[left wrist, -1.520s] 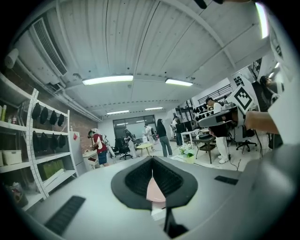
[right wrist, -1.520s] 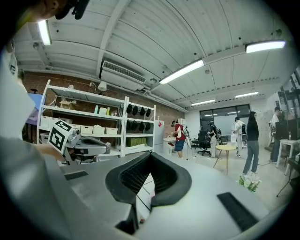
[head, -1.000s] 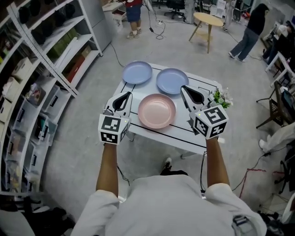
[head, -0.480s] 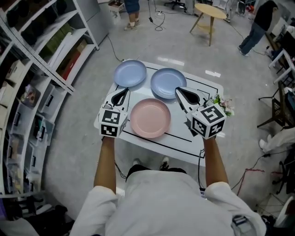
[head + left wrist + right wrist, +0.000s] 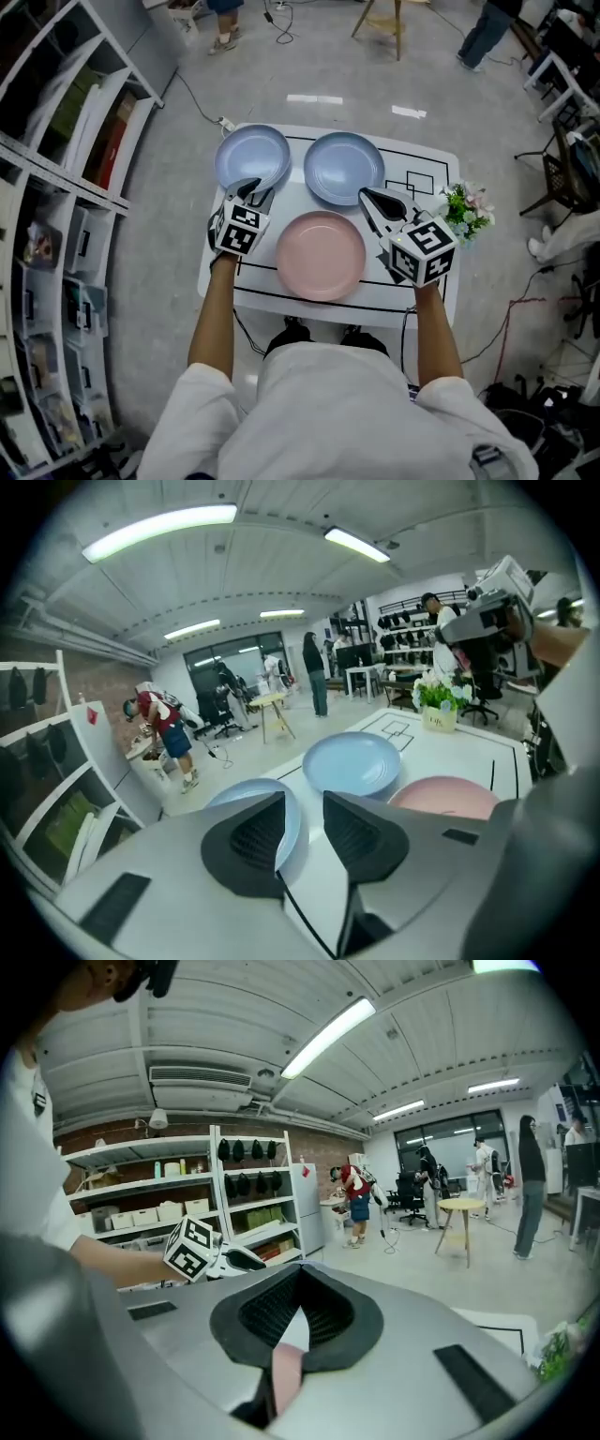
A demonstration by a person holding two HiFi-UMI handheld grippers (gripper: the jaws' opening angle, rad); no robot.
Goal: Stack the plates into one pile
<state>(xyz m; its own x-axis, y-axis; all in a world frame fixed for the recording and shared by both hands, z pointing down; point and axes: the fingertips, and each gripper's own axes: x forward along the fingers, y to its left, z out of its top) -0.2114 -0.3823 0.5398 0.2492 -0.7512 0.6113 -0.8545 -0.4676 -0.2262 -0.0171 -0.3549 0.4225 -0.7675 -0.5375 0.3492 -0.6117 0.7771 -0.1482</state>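
No legible text.
The flower pot label, right of centre in the left gripper view, is too blurred to read.

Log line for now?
left claw: opening, empty, by left blue plate | right claw: shut, empty | pink plate, right blue plate: unstacked

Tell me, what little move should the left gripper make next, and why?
Probably ease the left gripper forward so the near rim of the left round blue plate slips between its jaws. They are opening with nothing between them, that rim lies just ahead, and no plates are stacked yet.
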